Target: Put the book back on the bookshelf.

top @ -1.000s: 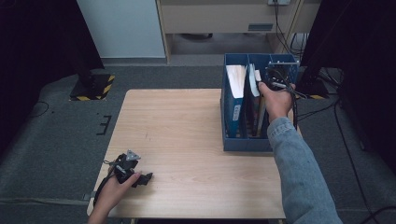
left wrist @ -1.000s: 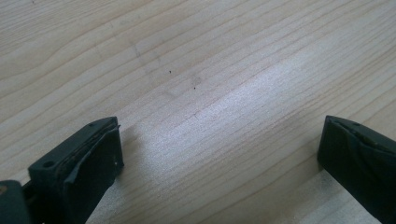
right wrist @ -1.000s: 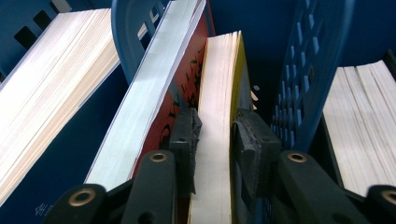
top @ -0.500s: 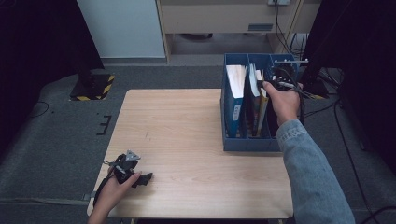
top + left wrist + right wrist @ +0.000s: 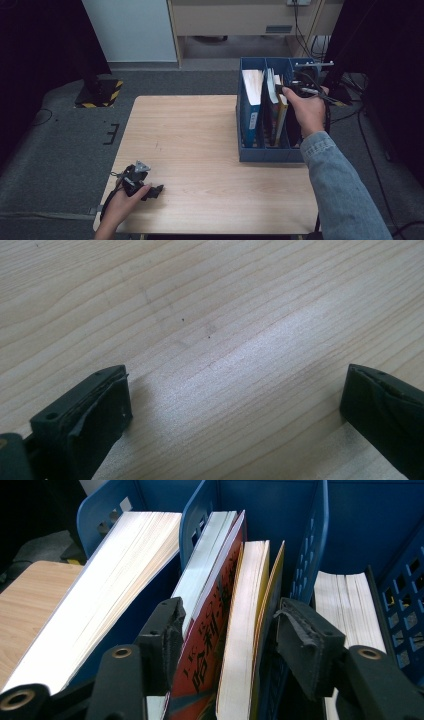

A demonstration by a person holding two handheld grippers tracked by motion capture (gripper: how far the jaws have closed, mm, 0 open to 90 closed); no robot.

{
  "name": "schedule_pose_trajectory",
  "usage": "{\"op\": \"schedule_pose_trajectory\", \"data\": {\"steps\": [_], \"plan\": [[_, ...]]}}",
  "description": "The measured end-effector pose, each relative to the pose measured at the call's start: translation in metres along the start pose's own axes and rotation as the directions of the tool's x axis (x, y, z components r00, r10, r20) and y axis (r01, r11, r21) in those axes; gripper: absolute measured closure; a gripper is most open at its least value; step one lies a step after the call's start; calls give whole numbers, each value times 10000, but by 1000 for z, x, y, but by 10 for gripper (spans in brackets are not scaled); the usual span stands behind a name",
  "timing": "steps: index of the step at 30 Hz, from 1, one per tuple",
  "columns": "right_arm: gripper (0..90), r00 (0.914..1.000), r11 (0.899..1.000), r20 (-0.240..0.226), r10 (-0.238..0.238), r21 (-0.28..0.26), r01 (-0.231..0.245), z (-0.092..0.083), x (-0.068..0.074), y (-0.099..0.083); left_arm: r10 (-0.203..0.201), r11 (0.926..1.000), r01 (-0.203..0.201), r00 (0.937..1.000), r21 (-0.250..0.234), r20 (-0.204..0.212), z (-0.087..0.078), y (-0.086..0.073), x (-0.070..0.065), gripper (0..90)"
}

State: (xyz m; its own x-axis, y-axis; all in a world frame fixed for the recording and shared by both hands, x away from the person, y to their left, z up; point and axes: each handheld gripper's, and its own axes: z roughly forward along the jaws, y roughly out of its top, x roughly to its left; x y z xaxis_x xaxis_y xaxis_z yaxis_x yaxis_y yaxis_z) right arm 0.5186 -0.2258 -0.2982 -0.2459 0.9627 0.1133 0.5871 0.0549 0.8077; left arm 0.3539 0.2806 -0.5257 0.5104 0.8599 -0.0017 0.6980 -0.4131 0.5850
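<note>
Two books, a red-covered book (image 5: 212,630) and a yellow-covered book (image 5: 247,630), stand side by side in the middle compartment of the blue file rack (image 5: 250,150) at the counter's (image 5: 200,130) right side. Over them hangs the right tool (image 5: 227,630), whose jaws have just been opening; both books sit between the pads, no longer squeezed. Near the counter's front left corner rests the left tool (image 5: 155,190), jaws spread wide over bare wood.
</note>
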Motion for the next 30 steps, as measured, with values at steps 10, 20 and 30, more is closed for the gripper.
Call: {"op": "schedule_pose_trajectory", "data": {"steps": [10,20,30], "plan": [[280,9984,9986,-514,-215,-504,189,-5,-1,0,14,10000,-14,10000,0,-12,0,1,0,0],[155,9981,9923,-316,-533,-1137,494,-10,0,-4,6,10000,-6,10000,-28,-19,1,0,0,0],[145,9980,9929,-293,-557,-1073,523,-16,-5,-11,12,10000,-12,10000,-14,1,1,2,0,0]]}}
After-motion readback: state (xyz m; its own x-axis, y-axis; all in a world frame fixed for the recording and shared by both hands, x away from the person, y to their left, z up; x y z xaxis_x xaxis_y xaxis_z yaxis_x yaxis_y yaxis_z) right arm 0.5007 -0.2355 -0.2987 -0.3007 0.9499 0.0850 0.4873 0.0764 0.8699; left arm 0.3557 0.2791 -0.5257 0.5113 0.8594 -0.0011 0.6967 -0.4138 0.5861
